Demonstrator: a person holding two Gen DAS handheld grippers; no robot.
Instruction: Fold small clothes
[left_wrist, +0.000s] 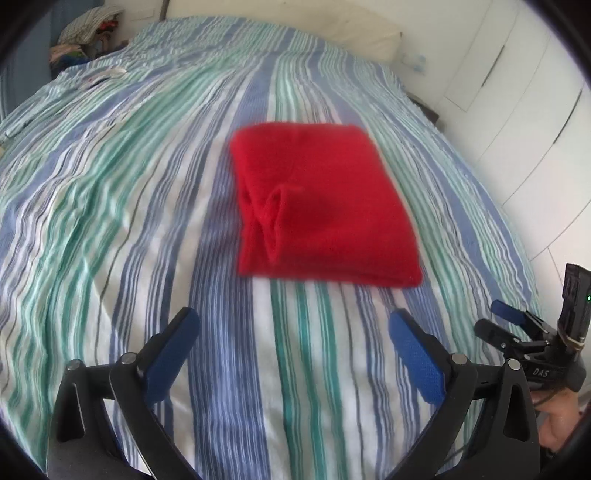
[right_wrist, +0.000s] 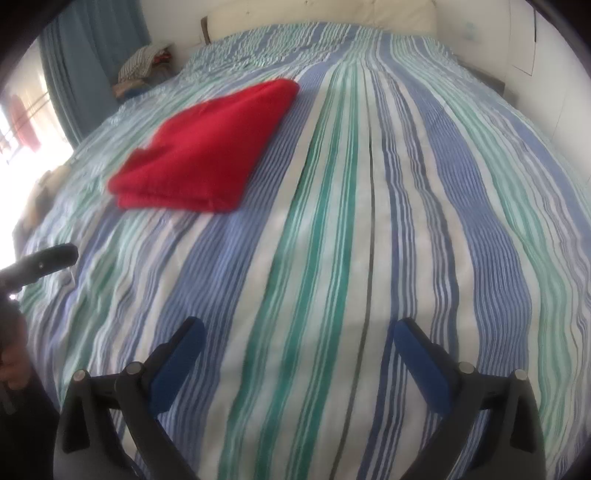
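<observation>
Red garment (left_wrist: 321, 206): one, folded into a flat, layered rectangle, lying on the striped bedspread (left_wrist: 129, 184) near the middle of the bed, ahead of both your tools and touching neither. Left gripper (left_wrist: 295, 354): one, two blue-padded fingers spread wide, holding nothing. Right gripper (right_wrist: 299, 362): one, likewise wide and empty, with the garment off to its left. Pillow (left_wrist: 365, 37): one, at the bed's head. Heap of clothes (left_wrist: 88, 33): one, beside the bed.

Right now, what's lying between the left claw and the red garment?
Only bare striped bedspread separates the left claw from the folded red garment, per the left wrist view.
</observation>
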